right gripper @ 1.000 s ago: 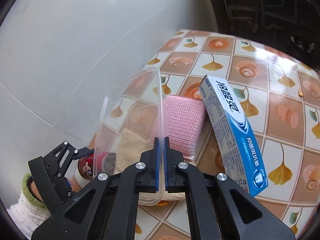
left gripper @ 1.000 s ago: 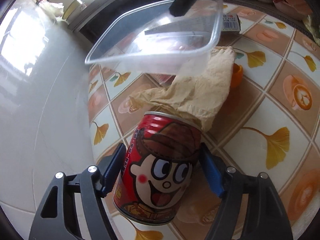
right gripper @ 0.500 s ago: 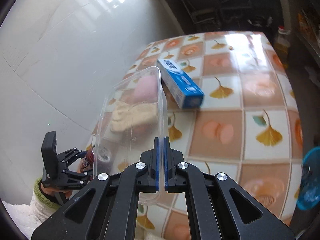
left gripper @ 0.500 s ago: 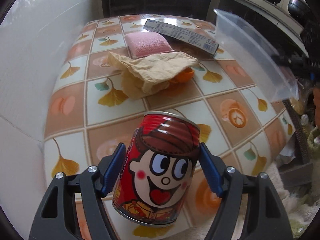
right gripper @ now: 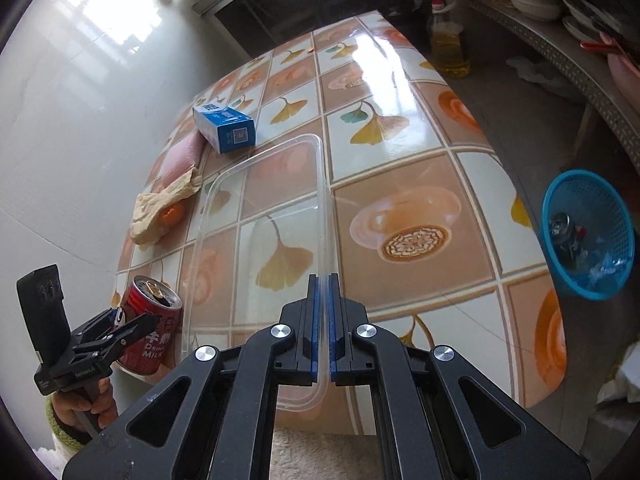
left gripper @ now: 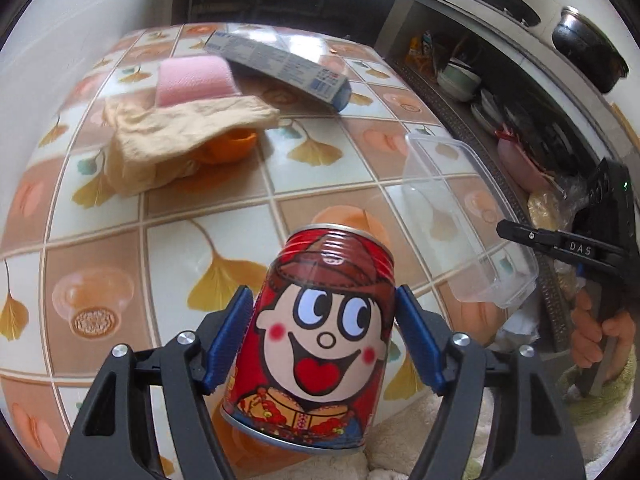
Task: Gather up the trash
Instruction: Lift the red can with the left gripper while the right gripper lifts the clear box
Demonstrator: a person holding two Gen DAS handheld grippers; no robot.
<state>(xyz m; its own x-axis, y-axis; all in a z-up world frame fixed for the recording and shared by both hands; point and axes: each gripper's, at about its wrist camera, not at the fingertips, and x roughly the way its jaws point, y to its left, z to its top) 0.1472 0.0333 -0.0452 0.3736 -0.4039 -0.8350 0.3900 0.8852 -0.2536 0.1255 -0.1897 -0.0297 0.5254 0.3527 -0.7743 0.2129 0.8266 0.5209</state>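
Left gripper (left gripper: 324,344) pinching red milk can (left gripper: 320,340) above near edge of tiled table (right gripper: 460,184), right gripper (right gripper: 325,320) pressed together on rim of clear plastic container (right gripper: 260,240) over the table, blue basket (right gripper: 588,236) beside the table holding trash

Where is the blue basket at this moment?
In the right wrist view, the blue basket sits at the far right, beyond the right-hand edge of the tiled table, lower down, with some trash already inside it.
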